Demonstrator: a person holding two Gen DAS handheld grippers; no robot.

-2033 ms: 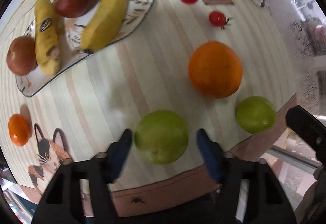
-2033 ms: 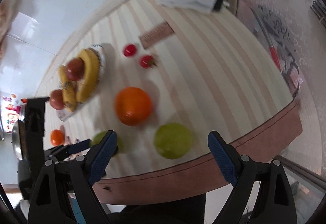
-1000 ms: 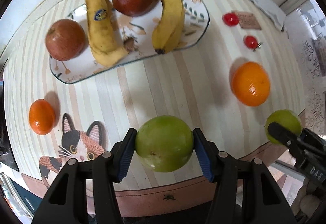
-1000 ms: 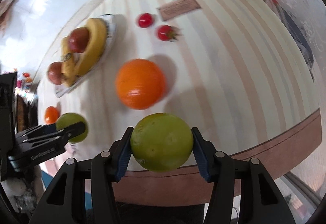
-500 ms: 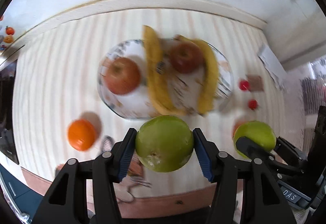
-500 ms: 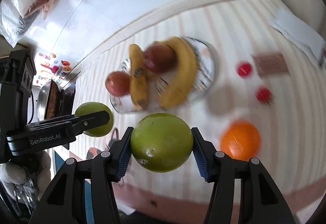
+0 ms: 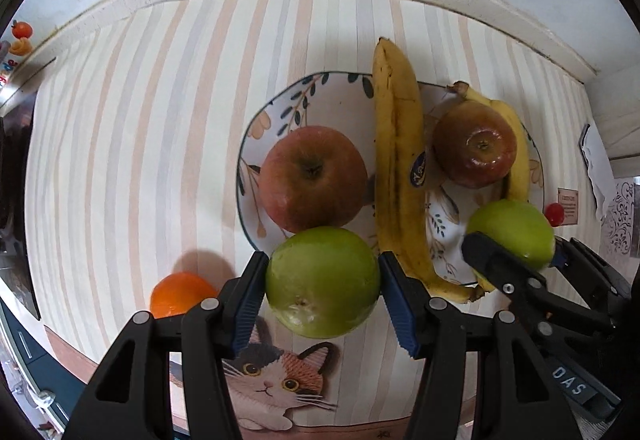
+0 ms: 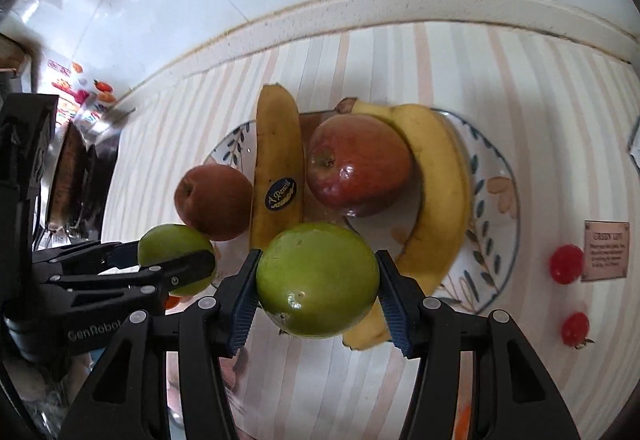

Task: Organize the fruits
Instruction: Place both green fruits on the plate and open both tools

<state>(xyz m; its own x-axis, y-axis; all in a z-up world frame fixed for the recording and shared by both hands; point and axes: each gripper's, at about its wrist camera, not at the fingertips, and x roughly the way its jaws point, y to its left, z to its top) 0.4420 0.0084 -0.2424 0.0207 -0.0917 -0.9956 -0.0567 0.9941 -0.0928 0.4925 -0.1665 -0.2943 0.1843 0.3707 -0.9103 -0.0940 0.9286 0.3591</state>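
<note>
While we hold both tools over the striped tabletop, the left gripper has its blue fingers clenched on a green apple, pads pressed against both flanks. The fruit hangs above the near rim of the plate and hides part of it, along with the lower edge of the red apple behind.

In the right wrist view the right gripper grasps a second green apple the same way, its fingers tight on each side. That apple covers the near end of the stickered banana and the tip of the curved banana, so we cannot tell how they rest on the plate there.

Just beside us each tool shows in the other's view: the right one at the right edge of the left view, its far finger mostly hidden behind its fruit.

Farther out, the plate carries two red apples and two bananas; the darker apple sits between the bananas, touching both. An orange lies left of the plate, half cut off by the left tool's frame. A cat picture is partly blocked as well. Two cherry tomatoes lie well right of the plate, near a small card whose print is too small to read.
</note>
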